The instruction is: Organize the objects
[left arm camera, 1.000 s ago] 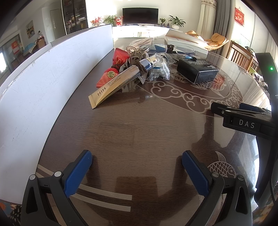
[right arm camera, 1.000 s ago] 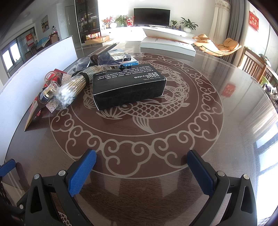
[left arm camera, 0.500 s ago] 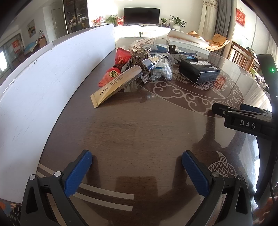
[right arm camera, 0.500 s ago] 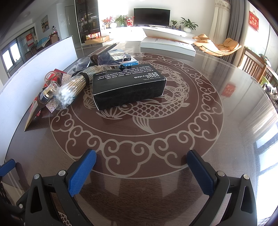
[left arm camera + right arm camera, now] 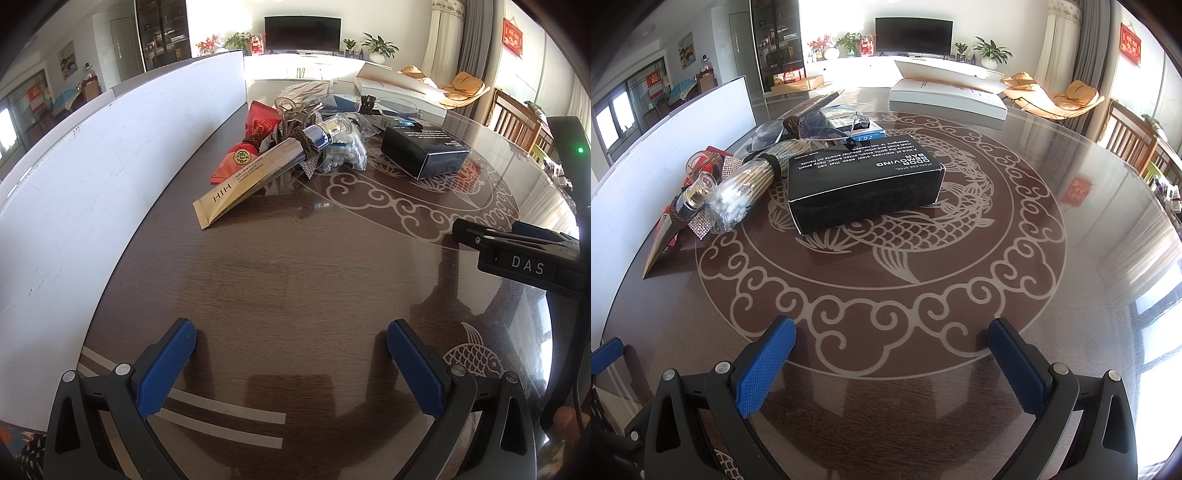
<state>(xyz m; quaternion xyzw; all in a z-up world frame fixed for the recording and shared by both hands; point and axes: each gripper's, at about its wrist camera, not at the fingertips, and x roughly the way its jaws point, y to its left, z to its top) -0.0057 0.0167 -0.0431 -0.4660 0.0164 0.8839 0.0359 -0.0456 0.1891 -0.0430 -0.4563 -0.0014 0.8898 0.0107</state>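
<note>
A heap of small objects lies on the round dark table (image 5: 295, 280). It holds a gold cream tube (image 5: 255, 177), a red packet (image 5: 255, 140), a bag of cotton swabs (image 5: 746, 192), a brown hair tie (image 5: 309, 146) and a black box (image 5: 864, 184), which also shows in the left wrist view (image 5: 424, 151). My left gripper (image 5: 291, 343) is open and empty, well short of the tube. My right gripper (image 5: 892, 339) is open and empty, short of the black box. The right gripper's body (image 5: 524, 254) shows at the right of the left wrist view.
A long white board (image 5: 85, 177) stands on edge along the table's left side. A white flat box (image 5: 949, 96) lies at the table's far end. Clear glasses (image 5: 831, 129) and a blue-and-white pack (image 5: 864, 129) lie behind the black box. Wooden chairs (image 5: 1137, 144) stand at the right.
The left wrist view has crept slightly forward toward the heap. The right gripper has not moved. Both stay open.
</note>
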